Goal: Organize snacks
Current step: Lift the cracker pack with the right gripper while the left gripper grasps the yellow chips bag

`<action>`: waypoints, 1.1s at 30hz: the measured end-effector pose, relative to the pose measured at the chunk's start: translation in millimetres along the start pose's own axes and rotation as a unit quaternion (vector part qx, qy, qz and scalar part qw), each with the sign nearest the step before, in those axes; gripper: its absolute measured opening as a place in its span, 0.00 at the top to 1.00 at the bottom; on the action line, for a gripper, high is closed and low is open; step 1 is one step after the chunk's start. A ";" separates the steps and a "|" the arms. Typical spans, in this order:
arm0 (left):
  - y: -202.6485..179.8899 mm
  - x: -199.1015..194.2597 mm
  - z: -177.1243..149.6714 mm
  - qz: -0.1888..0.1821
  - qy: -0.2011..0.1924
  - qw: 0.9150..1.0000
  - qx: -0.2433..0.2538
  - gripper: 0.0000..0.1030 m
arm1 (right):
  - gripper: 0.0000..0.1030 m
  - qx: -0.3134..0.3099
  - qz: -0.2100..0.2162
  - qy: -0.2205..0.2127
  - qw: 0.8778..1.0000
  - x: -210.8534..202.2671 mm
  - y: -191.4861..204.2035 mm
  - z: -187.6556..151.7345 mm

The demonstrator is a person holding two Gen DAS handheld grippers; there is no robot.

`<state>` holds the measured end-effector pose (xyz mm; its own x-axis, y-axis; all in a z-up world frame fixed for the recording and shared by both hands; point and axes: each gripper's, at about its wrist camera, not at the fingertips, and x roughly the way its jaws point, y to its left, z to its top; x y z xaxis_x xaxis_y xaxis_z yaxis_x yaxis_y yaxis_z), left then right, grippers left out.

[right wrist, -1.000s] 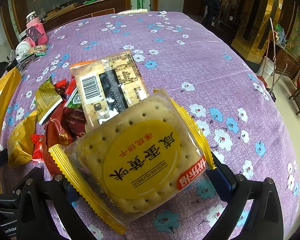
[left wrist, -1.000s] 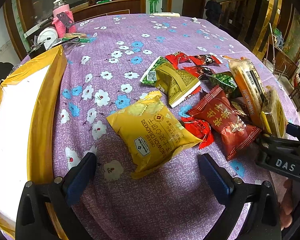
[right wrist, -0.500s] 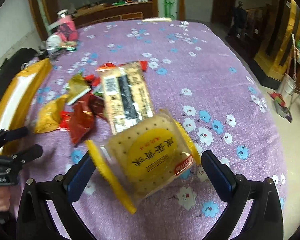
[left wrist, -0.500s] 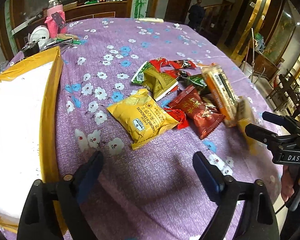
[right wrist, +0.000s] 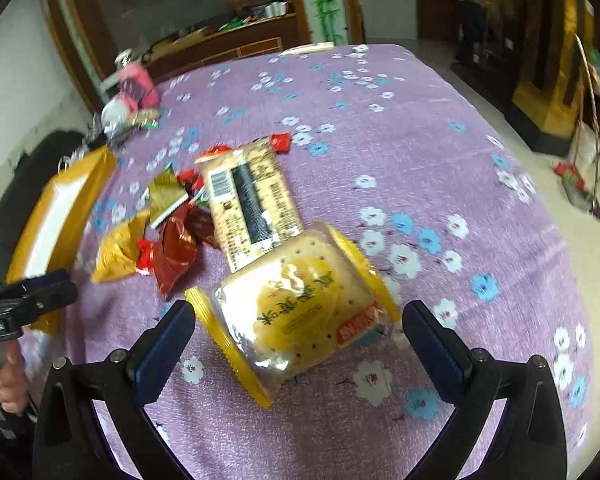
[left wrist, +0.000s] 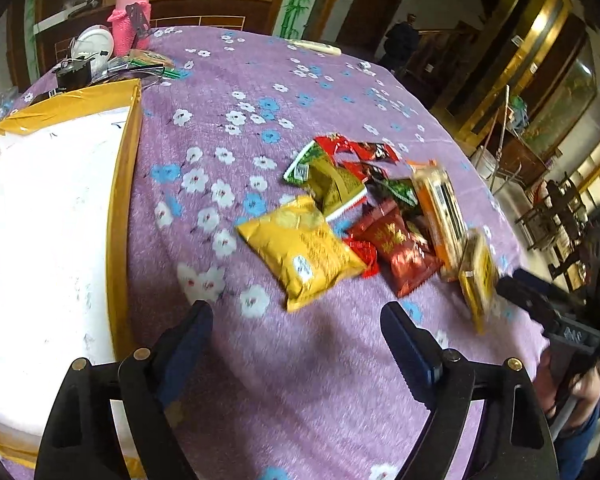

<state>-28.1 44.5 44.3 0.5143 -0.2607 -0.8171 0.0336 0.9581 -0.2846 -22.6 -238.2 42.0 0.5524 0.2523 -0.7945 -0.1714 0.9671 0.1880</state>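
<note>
From my left wrist, my left gripper (left wrist: 296, 332) stands wide apart with nothing between its fingers, over bare purple cloth (left wrist: 308, 400). 1 yellow cracker bag (left wrist: 300, 250) lies at 12 o'clock of it; 1 dark-red packet (left wrist: 398, 246) touches it at 3 o'clock. 1 yellow-rimmed box (left wrist: 124, 200) sits at 9 o'clock.

From my right wrist, my right gripper (right wrist: 300, 332) is spread wide; 1 round biscuit pack (right wrist: 296, 316) lies between the fingers, whether gripped I cannot tell. 1 long barcode pack (right wrist: 252, 204) lies at 12 o'clock, touching it.
</note>
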 end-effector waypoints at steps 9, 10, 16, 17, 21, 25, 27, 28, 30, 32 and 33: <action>-8.4 53.6 32.5 0.030 0.038 0.998 -0.028 0.30 | 0.00 0.068 0.019 0.007 0.997 -8.1 -20.1 -11.0; -9.5 55.7 33.1 0.031 0.034 0.999 -0.027 0.31 | 0.00 0.082 0.026 0.009 0.996 -7.6 -23.6 -11.4; -18.2 56.2 28.1 0.036 0.007 0.999 0.007 0.57 | 0.00 0.166 0.077 0.032 0.983 5.4 -34.1 -10.4; -18.6 55.9 27.5 0.039 0.004 0.999 0.010 0.57 | 0.00 0.186 0.084 0.038 0.978 11.0 -34.5 -9.0; -16.7 55.9 28.2 0.036 0.004 0.999 0.011 0.57 | 0.00 0.221 0.073 0.045 0.971 24.6 -29.4 -1.6; -15.3 58.3 29.2 0.034 0.008 0.999 0.006 0.54 | 0.00 0.198 0.039 0.050 0.978 36.4 -10.9 9.7; -15.3 58.5 28.9 0.033 0.007 0.999 0.007 0.53 | 0.01 0.159 0.019 0.056 0.985 41.8 0.8 12.4; -15.5 58.6 28.7 0.033 0.006 0.999 0.009 0.53 | 0.03 0.134 0.005 0.053 0.990 42.0 6.6 11.5; -15.5 58.5 28.4 0.030 0.005 0.999 0.010 0.50 | 0.14 0.086 -0.023 0.048 0.995 41.7 15.5 9.4; -16.4 58.7 28.0 0.028 0.003 1.000 0.012 0.48 | 0.18 0.053 -0.037 0.032 0.997 35.8 17.4 4.7; -16.9 59.0 27.9 0.029 0.002 0.999 0.014 0.48 | 0.20 0.039 -0.051 0.025 0.998 33.3 17.4 2.0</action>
<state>25.6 16.3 14.9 0.5129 -0.2045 -0.8337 0.0279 0.9747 -0.2219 -5.6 -213.0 20.0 0.5221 0.1528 -0.8391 -0.0511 0.9877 0.1481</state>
